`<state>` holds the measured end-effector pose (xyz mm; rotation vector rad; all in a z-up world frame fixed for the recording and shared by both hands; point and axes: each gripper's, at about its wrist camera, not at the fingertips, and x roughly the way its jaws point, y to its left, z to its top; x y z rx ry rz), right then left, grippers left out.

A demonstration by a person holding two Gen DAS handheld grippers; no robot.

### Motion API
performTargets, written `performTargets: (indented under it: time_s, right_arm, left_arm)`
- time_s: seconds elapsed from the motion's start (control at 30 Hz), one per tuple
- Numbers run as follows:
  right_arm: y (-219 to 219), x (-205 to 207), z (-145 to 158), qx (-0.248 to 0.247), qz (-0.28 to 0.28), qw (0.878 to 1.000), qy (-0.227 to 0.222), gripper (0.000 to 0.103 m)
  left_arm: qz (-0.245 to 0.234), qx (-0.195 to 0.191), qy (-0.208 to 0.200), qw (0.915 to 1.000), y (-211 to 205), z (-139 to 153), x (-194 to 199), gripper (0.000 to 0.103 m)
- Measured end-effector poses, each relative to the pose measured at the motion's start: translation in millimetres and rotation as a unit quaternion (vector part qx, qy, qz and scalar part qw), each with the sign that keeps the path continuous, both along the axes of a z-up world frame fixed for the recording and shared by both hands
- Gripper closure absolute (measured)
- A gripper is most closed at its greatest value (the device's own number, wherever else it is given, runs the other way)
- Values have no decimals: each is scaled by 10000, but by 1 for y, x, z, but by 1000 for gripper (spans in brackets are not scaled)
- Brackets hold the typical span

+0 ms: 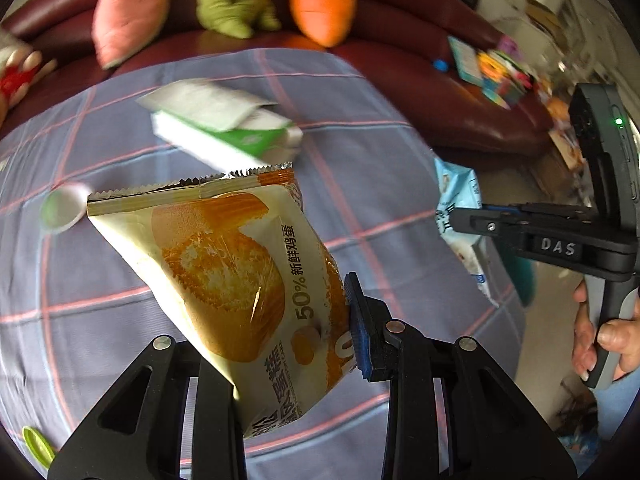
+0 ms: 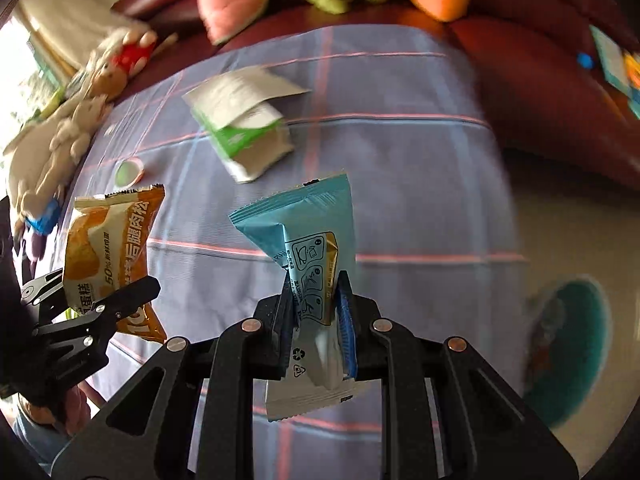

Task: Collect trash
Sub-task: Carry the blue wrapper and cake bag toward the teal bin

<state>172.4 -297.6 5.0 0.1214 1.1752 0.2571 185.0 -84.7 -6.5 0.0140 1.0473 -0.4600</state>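
Note:
An orange and cream cake packet [image 1: 224,272] hangs over the table, and my left gripper [image 1: 292,340] is shut on its lower end. The blue pad [image 1: 358,320] presses its right side; the other finger is hidden behind the packet. My right gripper [image 2: 316,300] is shut on a light blue snack wrapper [image 2: 304,224], which stands up between the pads. In the left wrist view the right gripper [image 1: 460,218] shows at the right with the blue wrapper [image 1: 458,184]. In the right wrist view the left gripper [image 2: 128,292] holds the cake packet [image 2: 108,240] at the left.
The table has a blue-grey checked cloth [image 1: 400,140]. On it lie a green and white tissue pack [image 1: 224,128], a small green and white cup [image 1: 62,208] and a green spoon [image 1: 36,448]. Behind it a maroon sofa [image 1: 420,20] holds plush cushions. A teal round container [image 2: 568,352] stands on the floor at the right.

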Motion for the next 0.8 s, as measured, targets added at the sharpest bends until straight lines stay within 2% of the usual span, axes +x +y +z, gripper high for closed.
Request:
performTargets:
  time_s: [0.17,0.37,0.57,0.8]
  right_arm:
    - [-82,-29,6,107,-666,9977,-73,84]
    - [-183,-65,-5,-26,-1497,9887,69,84]
    - [-258,-94,-16,77,-2216,9750,146,83]
    - [-304,-112,-31,143,-2619,9644,326,83]
  left_arm:
    - [-653,55,-44,9978,-75,3,-7,72]
    - [-1463,100,-4,9892,-172,-6,-16,72]
    - [-2120,101,93,9772,-259,-16,-23,72]
    - [-2604,105,285,9650,-326,-38,-27,72]
